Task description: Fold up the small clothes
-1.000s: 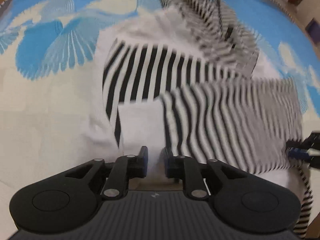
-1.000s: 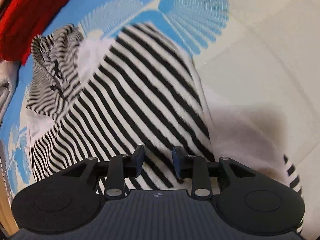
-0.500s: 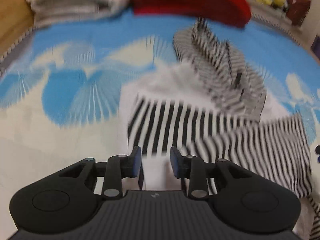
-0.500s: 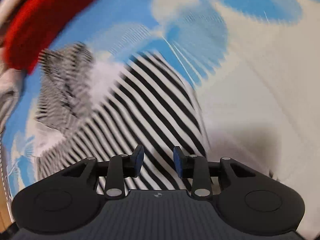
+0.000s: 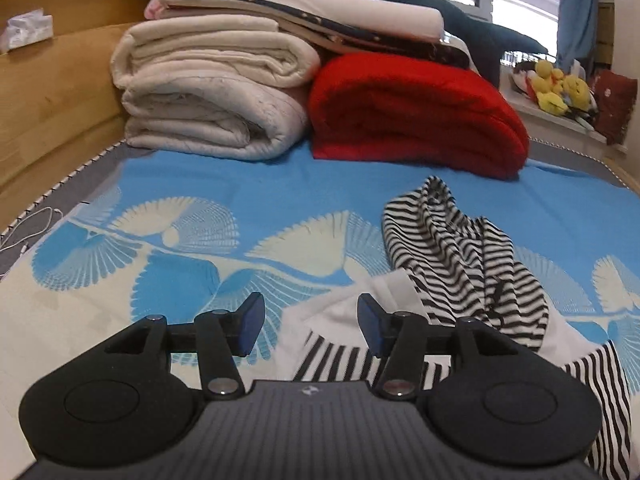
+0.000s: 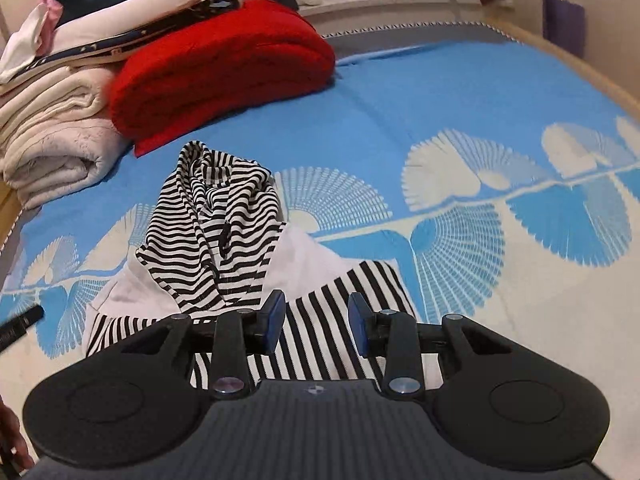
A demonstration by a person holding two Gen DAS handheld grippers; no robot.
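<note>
Now both tools empty above the striped garment (image 6: 224, 216) (left tool (image 5: 310, 326) opening, right tool (image 6: 316, 320) opening)

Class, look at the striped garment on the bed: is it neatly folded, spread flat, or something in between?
Partly folded. The striped garment has its lower part doubled over in flat layers, while its hooded upper part lies bunched and rumpled on the bedspread.

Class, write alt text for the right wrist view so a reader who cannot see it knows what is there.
A black-and-white striped garment lies partly folded on a blue and cream patterned bedspread, just beyond the right hand-held gripper, whose jaws are opening with nothing between them. Behind it sit a folded red blanket and cream quilts.
</note>
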